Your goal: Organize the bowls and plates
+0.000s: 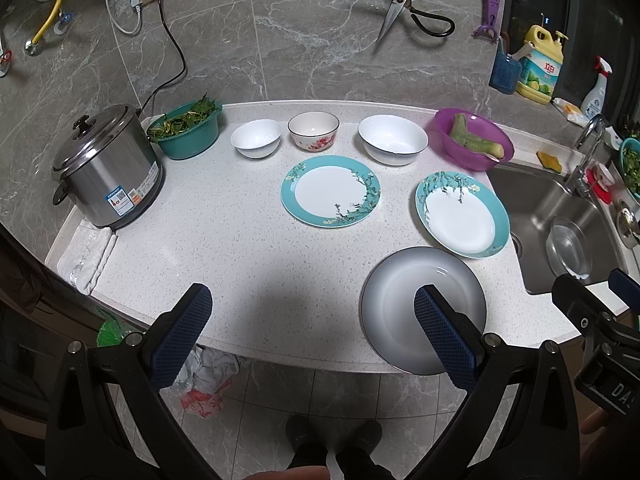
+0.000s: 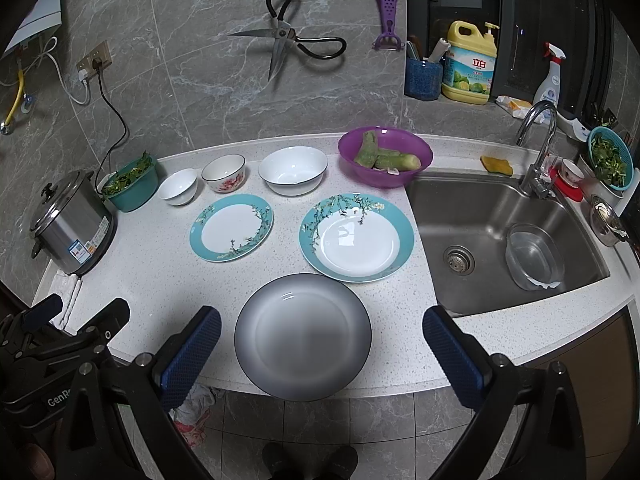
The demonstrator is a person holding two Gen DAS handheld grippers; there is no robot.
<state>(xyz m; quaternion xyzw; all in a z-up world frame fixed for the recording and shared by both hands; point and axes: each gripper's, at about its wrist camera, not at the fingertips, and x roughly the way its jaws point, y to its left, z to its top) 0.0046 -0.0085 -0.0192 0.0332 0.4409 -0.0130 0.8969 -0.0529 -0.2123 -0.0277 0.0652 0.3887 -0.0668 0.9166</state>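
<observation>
Three plates are lying unstacked: grey plate (image 2: pixel 303 336) at six o'clock, teal pair beyond. Right gripper (image 2: pixel 322 354) and left gripper (image 1: pixel 312 336) are hovering spread, empty. Judged: opening step; next, gripping the grey rim.

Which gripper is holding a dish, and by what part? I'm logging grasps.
Neither. The left gripper and right gripper are both open and empty; the grey plate lies untouched on the counter.

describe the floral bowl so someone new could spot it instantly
Start at the sink and follow the back of the counter leftward, past the purple bowl. Three bowls stand in a row; it is the middle one, the floral bowl. Only it has pink flowers and a dark rim.
</observation>
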